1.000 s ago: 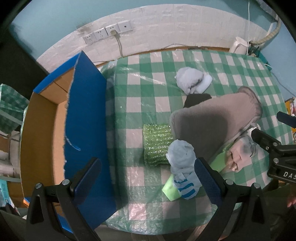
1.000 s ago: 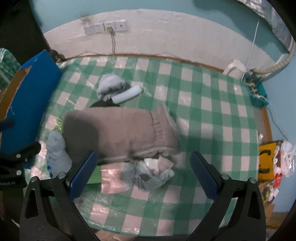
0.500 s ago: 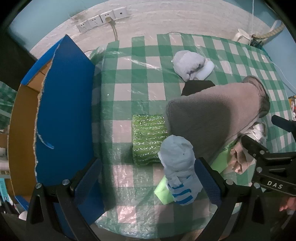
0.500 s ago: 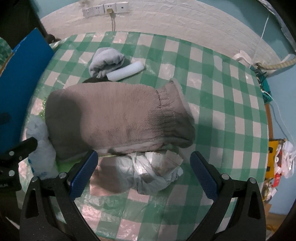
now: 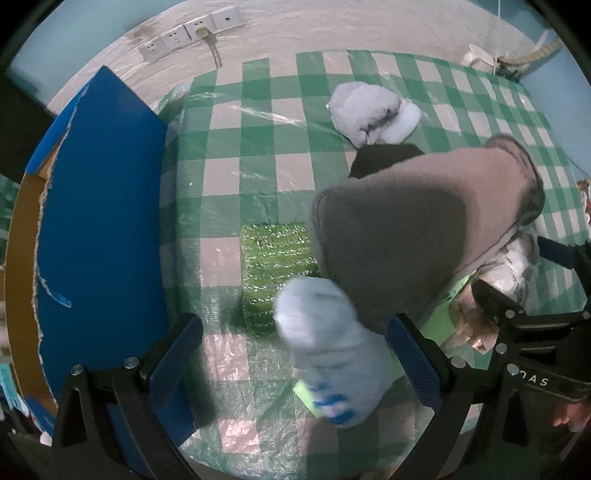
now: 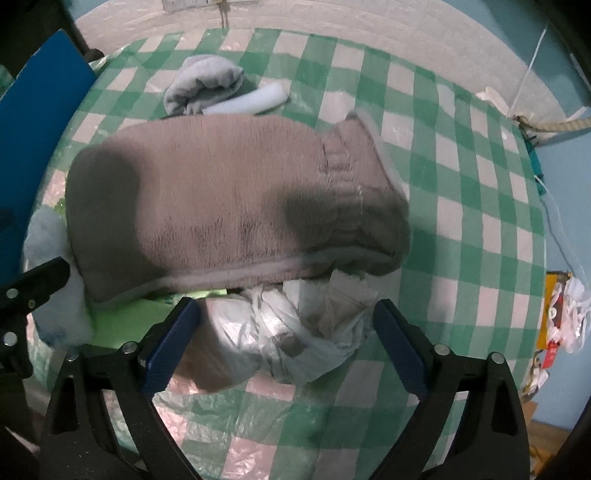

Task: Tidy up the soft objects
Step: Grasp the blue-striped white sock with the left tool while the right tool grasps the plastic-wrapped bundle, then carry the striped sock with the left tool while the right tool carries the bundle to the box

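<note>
A big grey-brown fleece mitt (image 5: 417, 221) (image 6: 229, 199) lies on the green checked table. A pale blue sock with blue stripes (image 5: 332, 350) (image 6: 55, 280) lies at its left end, between the open jaws of my left gripper (image 5: 295, 354). A bundle of white and pink cloth in clear plastic (image 6: 288, 328) (image 5: 513, 269) sits under the mitt's front edge, between the open jaws of my right gripper (image 6: 286, 338). A green sponge (image 5: 277, 266) and a flat light-green pad (image 6: 122, 321) lie by the mitt. A pale blue rolled cloth (image 5: 365, 110) (image 6: 207, 88) lies behind.
An open cardboard box with a blue flap (image 5: 99, 229) (image 6: 33, 122) stands at the table's left edge. A black item (image 5: 384, 158) pokes out behind the mitt. The wall with sockets (image 5: 192, 33) is at the back. Clutter (image 6: 561, 314) lies off the right edge.
Both grippers have moved down and closer to the table. The sock and the plastic-wrapped bundle now fill the space between their jaws. Nothing on the table has moved.
</note>
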`<state>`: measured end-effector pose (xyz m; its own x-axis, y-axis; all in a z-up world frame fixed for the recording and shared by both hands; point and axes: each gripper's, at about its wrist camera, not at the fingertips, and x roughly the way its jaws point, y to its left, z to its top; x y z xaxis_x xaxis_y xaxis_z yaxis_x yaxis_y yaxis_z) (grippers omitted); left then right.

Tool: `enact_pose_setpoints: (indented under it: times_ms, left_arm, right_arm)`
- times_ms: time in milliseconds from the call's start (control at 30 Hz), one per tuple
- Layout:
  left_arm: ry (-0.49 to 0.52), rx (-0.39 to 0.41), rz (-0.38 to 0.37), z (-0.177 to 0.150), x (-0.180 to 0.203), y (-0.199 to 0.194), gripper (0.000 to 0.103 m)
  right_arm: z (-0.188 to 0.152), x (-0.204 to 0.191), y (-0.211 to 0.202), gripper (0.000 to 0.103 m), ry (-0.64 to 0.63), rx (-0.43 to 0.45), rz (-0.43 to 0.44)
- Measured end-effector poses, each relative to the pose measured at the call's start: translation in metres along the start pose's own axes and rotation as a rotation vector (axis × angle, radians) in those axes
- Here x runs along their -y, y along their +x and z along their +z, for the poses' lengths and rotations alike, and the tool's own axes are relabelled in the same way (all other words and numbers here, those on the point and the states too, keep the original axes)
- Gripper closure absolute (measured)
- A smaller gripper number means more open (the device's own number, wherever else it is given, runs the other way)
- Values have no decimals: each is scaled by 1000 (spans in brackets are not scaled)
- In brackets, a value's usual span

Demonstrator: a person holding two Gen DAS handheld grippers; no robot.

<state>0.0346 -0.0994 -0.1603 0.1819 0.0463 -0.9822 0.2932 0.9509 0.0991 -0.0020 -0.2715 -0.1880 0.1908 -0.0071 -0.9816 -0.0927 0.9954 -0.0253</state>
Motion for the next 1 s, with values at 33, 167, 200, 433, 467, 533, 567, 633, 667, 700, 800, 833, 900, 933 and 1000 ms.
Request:
enact_pose_setpoints:
  times_ms: [33,167,200,433,467,533,567,633,667,700,800,833,900,933,1000]
  left_arm:
    - [8,-5,2,0,3,3,2]
    - [33,-22,16,-1,9,12,5]
    - [34,-22,16,-1,9,12,10]
    - [18,-61,-34,-5,5,24,51]
    - [17,-61,-32,-5,4,24,52]
    - [20,-45,-19,-5,3,22,53]
    - [22,-38,-9,-5,2,21,53]
    - [24,-21,5,-10,0,14,53]
    - [24,-14,6,-11,-1,11,53]
    - [22,-6,7,-11,-3,9,53]
    - [26,20,19,-10,-9,-1,53]
    - [28,28,24,-7,-8,-3,53]
    - [31,46,32,-6,-10,-8,53]
    - [32,51,34,-6,-11,-11,53]
    - [30,65,37,-4,-14,-15,53]
  right_arm:
    - [-1,0,0,9,-1,-3,-2]
    - [-6,-3,3,15,-11,-14,-4]
    - [-7,-4,3,16,-18,-13,-3]
    - [-14,-11,-1,34,-74,-16,-7]
    - [-15,-12,-2,37,-79,-17,-4]
    - [-16,-14,-3,41,-85,-17,1]
    - [-16,-14,-5,44,-86,-17,3]
    - [-16,-12,-8,47,-81,-13,9]
    - [-17,-11,-11,48,-77,-10,10]
    - [-16,-8,-13,48,-75,-5,8]
    - [-16,-4,-20,49,-74,15,1]
    - [-16,-4,-24,49,-75,25,-3]
    - [-11,3,-31,49,-76,49,-5]
    - [-10,6,-34,49,-76,57,-6]
    - [-8,9,-41,49,-75,78,-5]
